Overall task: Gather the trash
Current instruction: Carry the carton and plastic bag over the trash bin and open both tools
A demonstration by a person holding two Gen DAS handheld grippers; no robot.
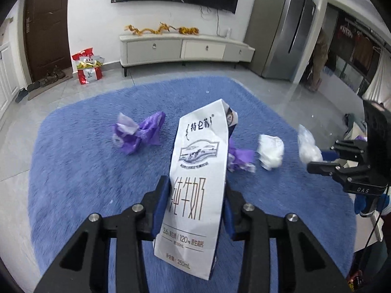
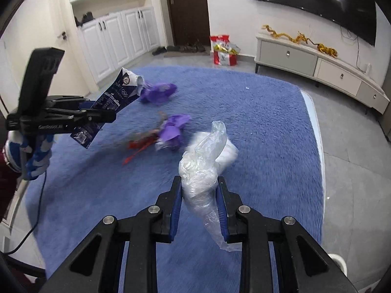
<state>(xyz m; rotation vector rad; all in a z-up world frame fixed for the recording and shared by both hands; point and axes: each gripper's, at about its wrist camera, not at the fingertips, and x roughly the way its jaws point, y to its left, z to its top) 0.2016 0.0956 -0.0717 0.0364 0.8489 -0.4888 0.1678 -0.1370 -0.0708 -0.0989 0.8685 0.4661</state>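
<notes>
My left gripper [image 1: 196, 188] is shut on a white milk carton [image 1: 195, 171] and holds it above the blue rug [image 1: 73, 171]. The carton also shows in the right wrist view [image 2: 114, 97], dark blue on that side. My right gripper [image 2: 199, 185] is shut on a clear crumpled plastic bag [image 2: 202, 171], held above the rug; it shows at the right in the left wrist view [image 1: 320, 158]. On the rug lie two purple crumpled wrappers [image 1: 139, 131] [image 1: 240, 158], a white crumpled paper ball [image 1: 270, 151] and a blurred red scrap [image 2: 141, 144].
The rug [image 2: 268, 122] lies on grey tile floor. A TV cabinet [image 1: 185, 48] stands along the far wall with a red gift bag [image 1: 88, 66] beside it, a fridge [image 1: 281, 31] to the right, white cupboards [image 2: 117, 36] and a brown door [image 2: 188, 9].
</notes>
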